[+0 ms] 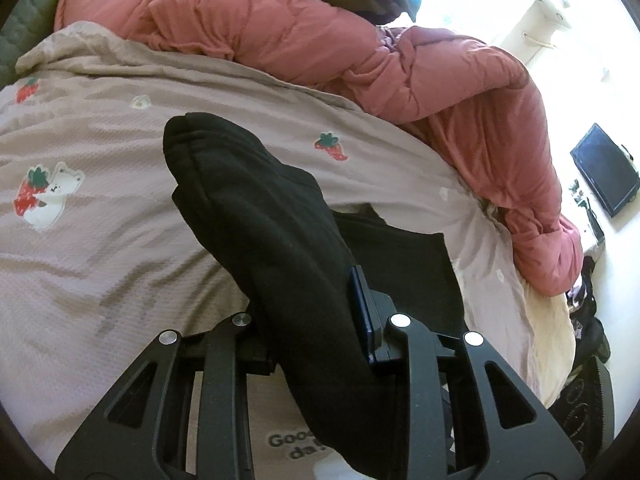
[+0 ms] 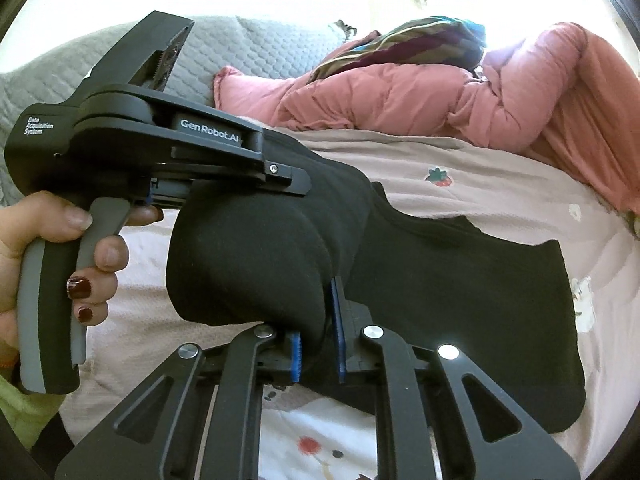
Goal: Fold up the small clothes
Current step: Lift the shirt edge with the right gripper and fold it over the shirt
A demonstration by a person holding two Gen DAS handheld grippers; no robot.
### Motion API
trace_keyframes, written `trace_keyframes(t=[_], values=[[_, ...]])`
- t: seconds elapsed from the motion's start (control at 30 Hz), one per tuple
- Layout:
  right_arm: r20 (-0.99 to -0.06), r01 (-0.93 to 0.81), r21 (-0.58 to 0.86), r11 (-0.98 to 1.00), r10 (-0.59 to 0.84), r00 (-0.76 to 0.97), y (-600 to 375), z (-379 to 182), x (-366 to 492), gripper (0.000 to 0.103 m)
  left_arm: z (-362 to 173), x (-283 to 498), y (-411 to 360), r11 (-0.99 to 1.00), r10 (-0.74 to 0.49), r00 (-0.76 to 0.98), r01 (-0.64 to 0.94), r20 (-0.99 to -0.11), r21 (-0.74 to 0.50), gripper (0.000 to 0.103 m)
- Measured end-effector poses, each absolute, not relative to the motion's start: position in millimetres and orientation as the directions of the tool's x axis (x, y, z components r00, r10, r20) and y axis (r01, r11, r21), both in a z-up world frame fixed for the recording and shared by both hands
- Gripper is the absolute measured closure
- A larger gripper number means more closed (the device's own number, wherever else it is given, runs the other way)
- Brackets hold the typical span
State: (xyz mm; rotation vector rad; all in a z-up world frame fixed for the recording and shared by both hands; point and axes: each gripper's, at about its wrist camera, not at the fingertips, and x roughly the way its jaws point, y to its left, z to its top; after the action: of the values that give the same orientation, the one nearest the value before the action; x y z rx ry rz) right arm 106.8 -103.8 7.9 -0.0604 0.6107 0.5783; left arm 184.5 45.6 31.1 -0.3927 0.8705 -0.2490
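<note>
A small black garment (image 2: 460,292) lies on the beige strawberry-print bedsheet (image 1: 100,152), one side lifted and bunched. My left gripper (image 1: 320,320) is shut on a thick fold of the black garment (image 1: 260,216), which hangs over its fingers. In the right wrist view the left gripper (image 2: 298,184) comes in from the left, held by a hand, clamped on the raised edge. My right gripper (image 2: 318,352) is shut on the same bunched fold, its blue pads (image 2: 335,328) pressed into the cloth. The rest of the garment lies flat to the right.
A rumpled pink duvet (image 1: 400,64) lies along the far side of the bed, a striped cloth (image 2: 420,40) on top. A grey quilted headboard (image 2: 248,52) is at the back left. A dark screen (image 1: 604,168) and floor clutter sit beyond the bed's right edge.
</note>
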Motion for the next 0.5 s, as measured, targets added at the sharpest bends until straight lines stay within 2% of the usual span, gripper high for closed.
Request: trace_keyframes(t=[0.5], values=[[-0.533, -0.465, 0.245, 0.851, 0.519, 0.669, -172, 5, 110, 0.093, 37, 201, -28, 0.924, -0.353, 0.573, 0.09, -0.74, -0.372, 0.082]])
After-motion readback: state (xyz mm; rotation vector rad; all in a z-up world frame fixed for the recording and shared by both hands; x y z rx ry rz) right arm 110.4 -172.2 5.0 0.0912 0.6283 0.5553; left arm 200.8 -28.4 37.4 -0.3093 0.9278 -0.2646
